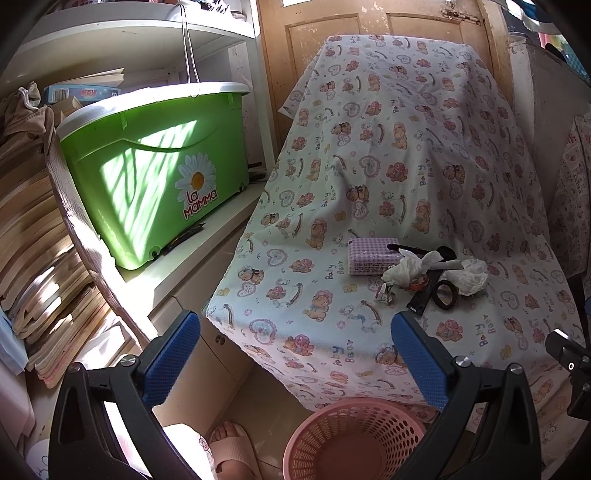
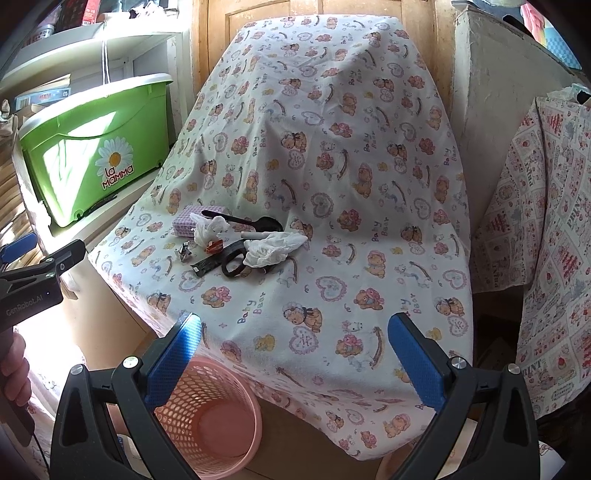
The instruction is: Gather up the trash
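Observation:
Two crumpled white tissues lie on a table under a teddy-bear cloth (image 1: pixel 369 177): one on the left (image 1: pixel 404 267) (image 2: pixel 208 229), one on the right (image 1: pixel 467 275) (image 2: pixel 271 249). Around them lie a black spoon (image 2: pixel 245 221), a black hair tie (image 2: pixel 232 264), a black wrapper (image 2: pixel 207 266), a small orange scrap (image 2: pixel 214 246), a metal clip (image 2: pixel 183 253) and a lilac checked packet (image 1: pixel 371 255). A pink mesh basket (image 1: pixel 354 439) (image 2: pixel 210 417) stands on the floor before the table. My left gripper (image 1: pixel 295 358) and right gripper (image 2: pixel 293 354) are open, empty, short of the table's front edge.
A green "La Mamma" bin (image 1: pixel 155 173) sits on a white cabinet at the left, with shelves and stacked books (image 1: pixel 40 236) beside it. A wooden door (image 1: pixel 369 26) is behind the table. A second patterned cloth (image 2: pixel 546 251) hangs at the right. A slippered foot (image 1: pixel 231 450) is near the basket.

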